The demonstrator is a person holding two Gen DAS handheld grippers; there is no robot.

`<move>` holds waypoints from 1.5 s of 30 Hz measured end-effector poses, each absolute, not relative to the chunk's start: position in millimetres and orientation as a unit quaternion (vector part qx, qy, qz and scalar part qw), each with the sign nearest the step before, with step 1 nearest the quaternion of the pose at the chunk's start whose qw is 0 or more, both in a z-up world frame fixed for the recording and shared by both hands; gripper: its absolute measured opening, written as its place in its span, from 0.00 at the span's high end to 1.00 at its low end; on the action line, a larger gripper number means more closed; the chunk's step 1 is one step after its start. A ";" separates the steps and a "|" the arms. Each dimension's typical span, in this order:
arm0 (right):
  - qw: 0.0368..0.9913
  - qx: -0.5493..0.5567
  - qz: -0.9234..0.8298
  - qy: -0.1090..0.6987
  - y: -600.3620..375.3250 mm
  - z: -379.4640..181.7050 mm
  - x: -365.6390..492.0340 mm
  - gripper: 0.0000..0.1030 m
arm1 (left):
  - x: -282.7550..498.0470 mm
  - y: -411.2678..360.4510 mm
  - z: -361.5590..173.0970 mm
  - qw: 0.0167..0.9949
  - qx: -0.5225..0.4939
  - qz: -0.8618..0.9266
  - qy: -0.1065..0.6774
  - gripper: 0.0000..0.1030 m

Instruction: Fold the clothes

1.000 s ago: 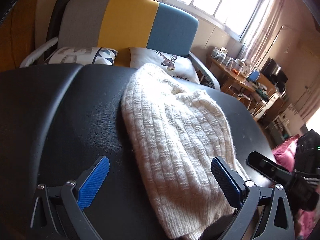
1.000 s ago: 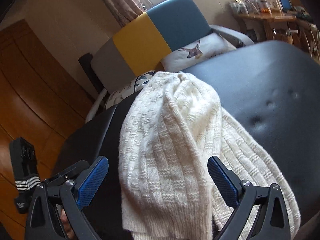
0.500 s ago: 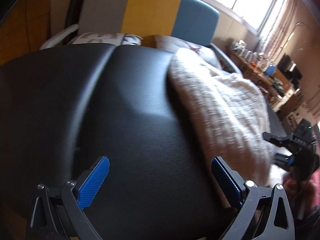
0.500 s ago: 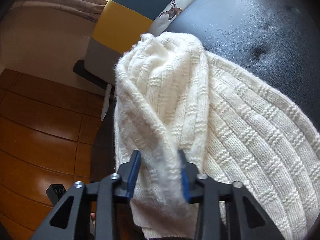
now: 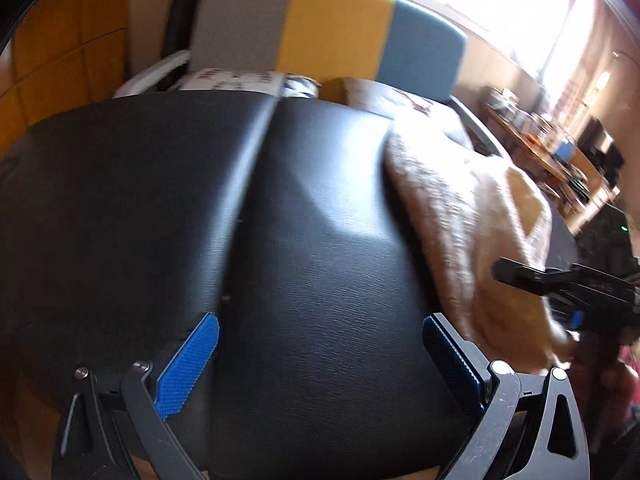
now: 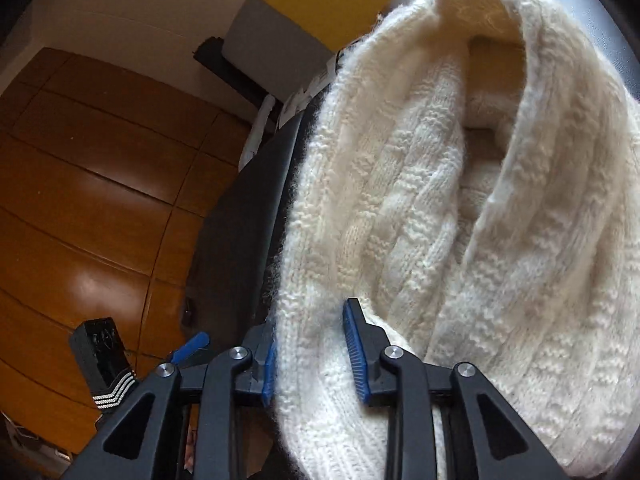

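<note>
Cream knitted sweater [image 6: 460,200] draped on the black padded bench [image 5: 312,240], long axis running from the bench's near edge toward the sofa [image 5: 332,36]. Right gripper [image 6: 312,356] pinches its near hem, jaws easing slightly apart around the knit. Left gripper [image 5: 320,360], spread wide and empty, hangs over bare bench; the sweater lies to its right.
</note>
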State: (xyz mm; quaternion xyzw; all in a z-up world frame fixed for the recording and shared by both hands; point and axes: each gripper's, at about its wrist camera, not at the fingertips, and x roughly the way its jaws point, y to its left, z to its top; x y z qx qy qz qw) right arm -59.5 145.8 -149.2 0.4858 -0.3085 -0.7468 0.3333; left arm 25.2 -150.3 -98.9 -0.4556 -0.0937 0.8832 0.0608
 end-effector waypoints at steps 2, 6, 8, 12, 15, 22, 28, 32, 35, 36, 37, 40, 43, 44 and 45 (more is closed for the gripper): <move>0.340 0.463 -0.749 -0.329 167.6 -138.6 -51.0 0.66 | 22.6 -139.1 -90.6 0.086 -0.448 0.887 -0.075 0.00; 0.294 0.421 -0.761 -0.396 235.1 -132.0 -33.4 0.65 | 14.9 -103.8 -63.1 0.146 -0.419 0.895 -0.038 0.00; 0.254 0.405 -0.761 -0.438 271.4 -143.5 -23.9 0.65 | 14.3 -82.9 -51.6 0.176 -0.405 0.897 -0.023 0.00; 0.197 0.410 -0.729 -0.511 319.0 -178.0 -7.8 0.62 | 8.4 -44.4 -37.0 0.214 -0.393 0.894 0.000 0.00; 0.204 0.417 -0.699 -0.544 311.1 -200.2 -12.3 0.62 | 8.3 -30.2 -38.1 0.221 -0.400 0.890 0.002 0.00; 0.216 0.444 -0.711 -0.500 269.7 -181.0 -23.0 0.72 | 17.5 -37.3 -59.1 0.198 -0.430 0.880 -0.041 0.00; 0.236 0.395 -0.803 -0.379 232.2 -122.3 -31.1 0.92 | 14.6 -65.1 -57.9 0.168 -0.424 0.888 -0.067 0.00; 0.258 0.401 -0.850 -0.223 158.2 -93.8 -37.3 0.92 | 8.5 -67.2 -30.6 0.197 -0.402 0.892 -0.065 0.00; 0.259 0.415 -0.854 -0.176 118.3 -109.0 -39.9 0.89 | -1.6 -54.4 -8.2 0.240 -0.392 0.886 -0.059 0.00; 0.258 0.413 -0.856 -0.172 110.5 -115.3 -36.9 0.89 | -7.5 -46.8 -4.4 0.253 -0.394 0.882 -0.051 0.00; 0.251 0.405 -0.865 -0.158 102.9 -117.9 -33.4 0.89 | -13.9 -38.6 -1.7 0.267 -0.397 0.877 -0.042 0.00; 0.223 0.369 -0.897 -0.097 81.8 -118.7 -20.3 0.80 | -31.6 -3.6 2.1 0.307 -0.406 0.861 0.014 0.00; 0.202 0.339 -0.917 -0.059 68.1 -118.7 -10.1 0.73 | -46.1 37.0 -0.8 0.344 -0.411 0.840 0.084 0.00; 0.196 0.332 -0.922 -0.046 64.6 -120.1 -6.5 0.73 | -50.5 49.9 -2.8 0.357 -0.413 0.832 0.103 0.00; 0.191 0.327 -0.925 -0.033 61.7 -121.7 -2.7 0.73 | -54.3 62.0 -5.8 0.369 -0.414 0.823 0.119 0.00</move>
